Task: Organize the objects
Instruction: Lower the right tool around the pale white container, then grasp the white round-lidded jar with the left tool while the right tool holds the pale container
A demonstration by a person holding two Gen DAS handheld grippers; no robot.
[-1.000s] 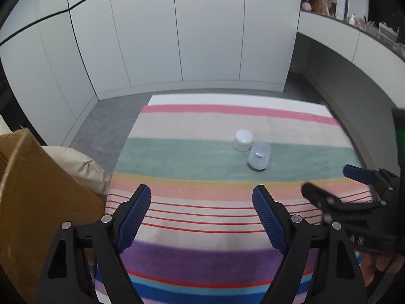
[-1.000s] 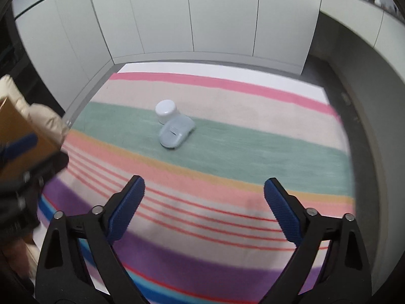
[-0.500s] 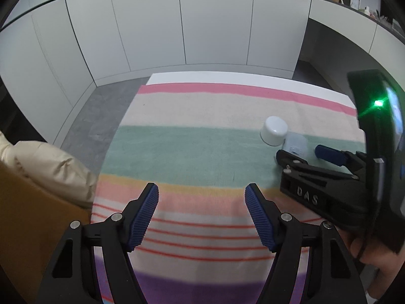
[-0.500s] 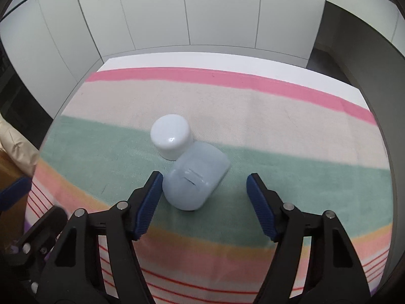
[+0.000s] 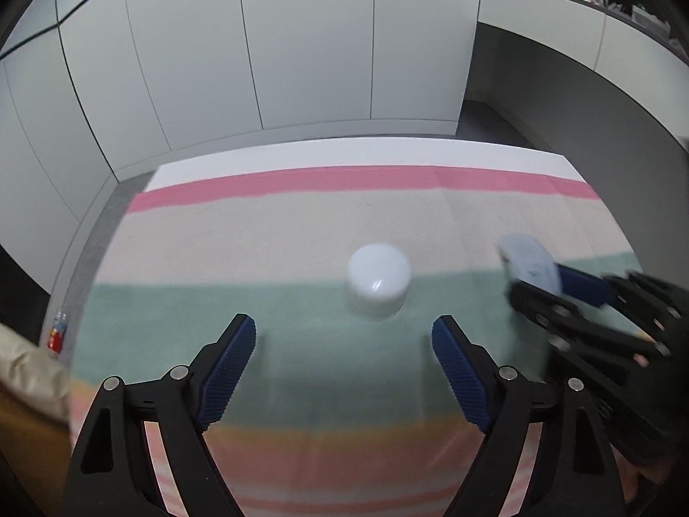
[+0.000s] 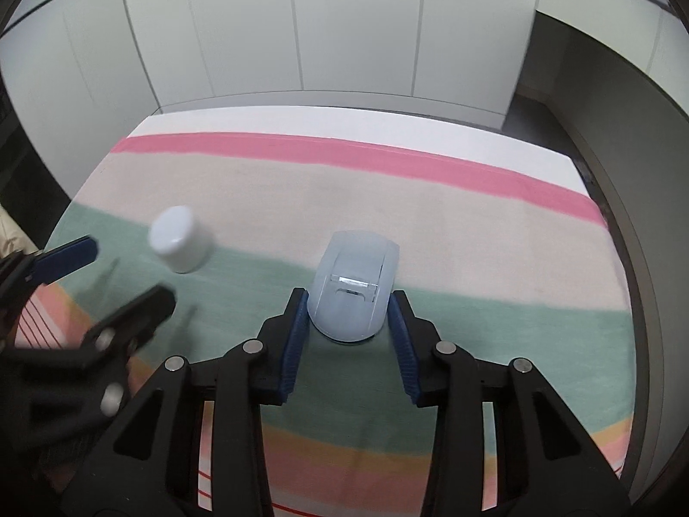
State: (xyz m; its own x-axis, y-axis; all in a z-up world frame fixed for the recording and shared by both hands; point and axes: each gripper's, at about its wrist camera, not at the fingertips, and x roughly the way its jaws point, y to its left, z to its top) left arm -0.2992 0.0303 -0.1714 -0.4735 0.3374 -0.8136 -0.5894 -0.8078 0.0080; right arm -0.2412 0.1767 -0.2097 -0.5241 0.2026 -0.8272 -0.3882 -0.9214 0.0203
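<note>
A pale blue computer mouse (image 6: 351, 291) sits between the blue pads of my right gripper (image 6: 349, 301), which is shut on it just above the striped rug's green band. A white round cap-like object (image 5: 379, 278) stands on the rug ahead of my left gripper (image 5: 342, 336), which is open and empty, its pads a short way short of it. The cap also shows in the right wrist view (image 6: 181, 243), left of the mouse. The right gripper with the mouse (image 5: 534, 265) shows at the right of the left wrist view.
A striped rug (image 6: 430, 215) covers the floor. White cabinet doors (image 5: 301, 51) stand behind it and a curved counter (image 5: 603, 64) runs along the right. A cream cushion (image 5: 26, 370) and a brown box edge (image 5: 30, 452) lie at the left.
My right gripper has closed on the mouse and moved it away from the white cap. My left gripper has moved forward and right, now lined up with the cap.
</note>
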